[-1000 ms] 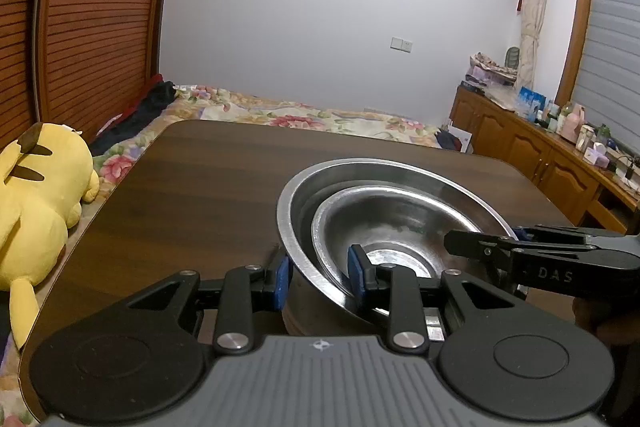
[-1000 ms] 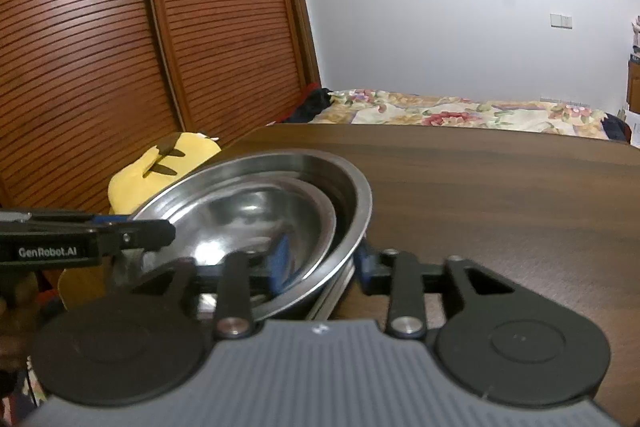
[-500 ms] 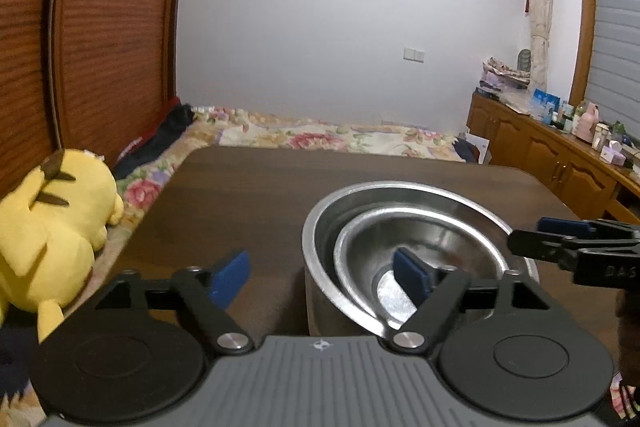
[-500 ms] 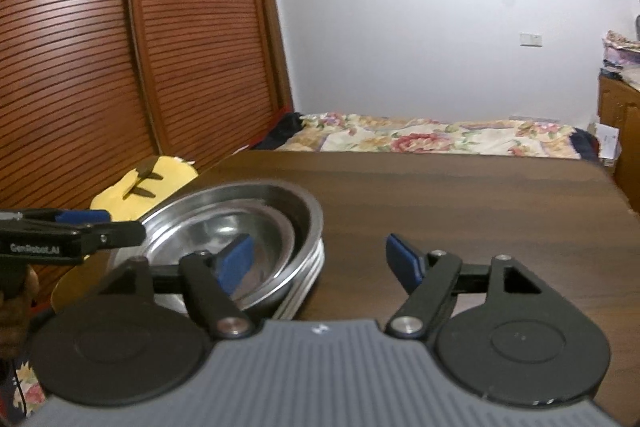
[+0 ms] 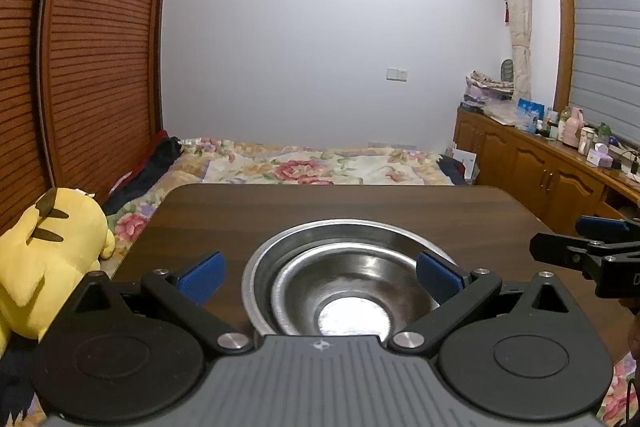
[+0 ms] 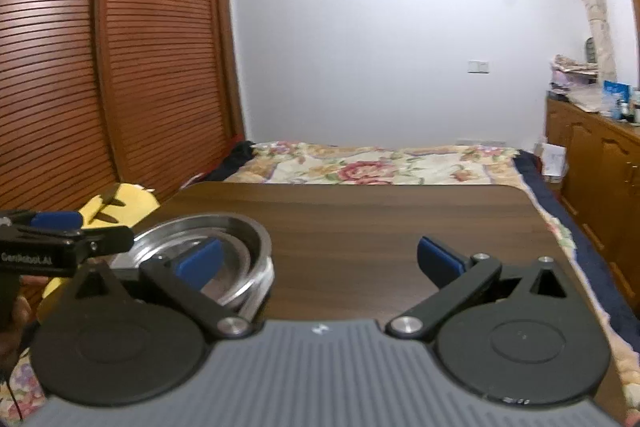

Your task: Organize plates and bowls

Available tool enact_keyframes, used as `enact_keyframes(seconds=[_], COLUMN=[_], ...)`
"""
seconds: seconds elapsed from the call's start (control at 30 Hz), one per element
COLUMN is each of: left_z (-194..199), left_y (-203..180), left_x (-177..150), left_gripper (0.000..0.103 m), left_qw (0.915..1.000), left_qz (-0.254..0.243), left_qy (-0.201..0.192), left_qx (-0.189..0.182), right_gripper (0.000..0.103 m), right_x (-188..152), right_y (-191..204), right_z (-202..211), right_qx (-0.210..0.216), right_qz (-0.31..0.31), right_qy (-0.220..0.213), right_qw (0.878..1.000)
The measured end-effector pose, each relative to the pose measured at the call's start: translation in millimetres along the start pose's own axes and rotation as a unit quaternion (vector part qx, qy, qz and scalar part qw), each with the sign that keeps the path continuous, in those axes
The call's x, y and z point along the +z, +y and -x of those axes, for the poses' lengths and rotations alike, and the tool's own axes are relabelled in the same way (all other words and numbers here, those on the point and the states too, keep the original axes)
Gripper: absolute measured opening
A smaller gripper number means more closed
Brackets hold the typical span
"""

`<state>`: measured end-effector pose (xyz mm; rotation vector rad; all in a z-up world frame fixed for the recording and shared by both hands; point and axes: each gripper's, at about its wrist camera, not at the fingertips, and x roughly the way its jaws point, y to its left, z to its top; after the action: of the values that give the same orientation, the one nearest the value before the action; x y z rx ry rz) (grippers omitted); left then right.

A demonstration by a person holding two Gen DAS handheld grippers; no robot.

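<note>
Two steel bowls sit nested on the dark wooden table (image 5: 360,203): a large outer bowl (image 5: 344,227) with a smaller bowl (image 5: 352,287) inside it. My left gripper (image 5: 320,277) is open just in front of them, its blue pads spread wider than the inner bowl and touching nothing. In the right wrist view the same bowl stack (image 6: 236,231) lies at the lower left, behind my left pad. My right gripper (image 6: 320,263) is open over bare table (image 6: 380,219), holding nothing. The right gripper's fingers (image 5: 568,255) show at the right edge of the left wrist view.
A yellow plush toy (image 5: 44,255) lies off the table's left edge. A bed with a floral cover (image 5: 312,163) sits beyond the far edge. Wooden cabinets (image 5: 540,171) with small items line the right wall, and slatted wardrobe doors (image 6: 100,67) line the left.
Both grippers were shut on opposite rims of the bowls a second ago. They have opened, let go and drawn back toward me, and the bowls now rest on the table.
</note>
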<state>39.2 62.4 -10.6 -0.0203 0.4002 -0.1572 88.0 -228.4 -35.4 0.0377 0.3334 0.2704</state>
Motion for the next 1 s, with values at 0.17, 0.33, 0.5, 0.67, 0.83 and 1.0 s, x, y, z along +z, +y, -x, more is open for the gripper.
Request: enact_keyframes(seconds=[0.17, 0.33, 0.5, 0.67, 0.83, 1.0], left_z=[4, 6, 9, 13, 17, 18], left_y=[-13, -26, -30, -35, -38, -42], left_x=[0, -2, -7, -9, -9, -16], left_gripper=[0.103, 0.103, 0.103, 0.103, 0.103, 0.103], left_qw=[1.0000, 0.9998, 0.9999, 0.9998, 0.9997, 0.9994], left_qz=[-0.007, -0.016, -0.011, -0.019, -0.022, -0.027], left_qy=[-0.001, 0.000, 0.004, 0.002, 0.000, 0.007], left_qx=[-0.003, 0.010, 0.004, 0.003, 0.012, 0.021], right_gripper=[0.103, 0.103, 0.103, 0.103, 0.103, 0.103], right_x=[-4, -9, -13, -17, -17, -21], right_y=[-3, -1, -3, -5, -6, -5], right_z=[8, 13, 17, 22, 24, 25], right_qx=[-0.025, -0.043, -0.050, -0.052, -0.050, -0.053], right_qz=[-0.006, -0.001, -0.009, -0.016, -0.020, -0.019], right_qy=[0.002, 0.003, 0.006, 0.005, 0.003, 0.001], right_qw=[1.000, 0.999, 0.999, 0.999, 0.999, 0.998])
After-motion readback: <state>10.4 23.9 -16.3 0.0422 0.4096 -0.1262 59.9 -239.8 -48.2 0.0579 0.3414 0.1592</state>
